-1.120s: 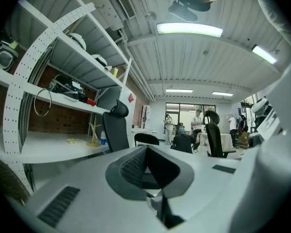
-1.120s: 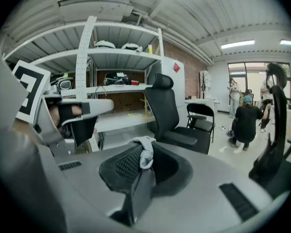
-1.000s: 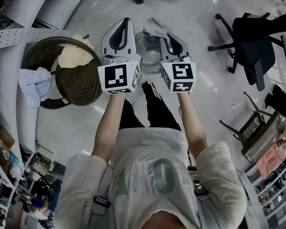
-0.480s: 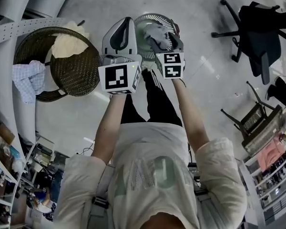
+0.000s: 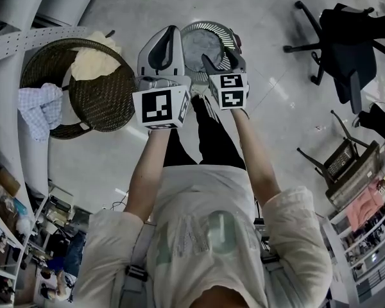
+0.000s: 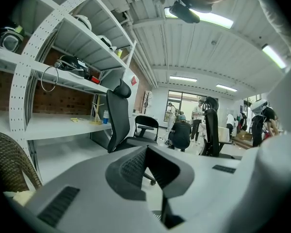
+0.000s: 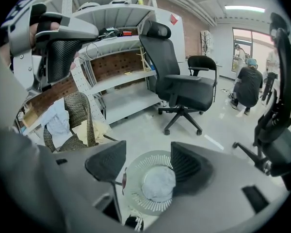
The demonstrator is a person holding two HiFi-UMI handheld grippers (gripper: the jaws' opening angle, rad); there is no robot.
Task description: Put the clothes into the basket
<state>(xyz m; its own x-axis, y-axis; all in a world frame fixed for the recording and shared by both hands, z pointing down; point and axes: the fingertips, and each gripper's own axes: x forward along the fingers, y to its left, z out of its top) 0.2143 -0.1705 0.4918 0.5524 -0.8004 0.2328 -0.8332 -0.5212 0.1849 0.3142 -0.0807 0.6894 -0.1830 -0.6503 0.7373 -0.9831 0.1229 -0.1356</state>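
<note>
Right gripper view: just spreading right gripper (image 7: 146, 165) fingers (image 7: 106, 161), empty, above grey cloth (image 7: 157, 183) in round white slotted basket (image 7: 136, 200); pressing left gripper (image 6: 145, 152) fingers (image 6: 130, 171) together.

2 baskets stand on the floor: wicker basket (image 5: 106, 111) and white basket (image 5: 205, 24). 3 clothes show: grey cloth (image 7: 156, 183), cream cloth (image 5: 93, 63), checked cloth (image 5: 42, 108). There are 2 grippers, left gripper (image 5: 171, 33) and right gripper (image 5: 219, 53), and 3 chairs (image 7: 177, 86) in the right gripper view.
</note>
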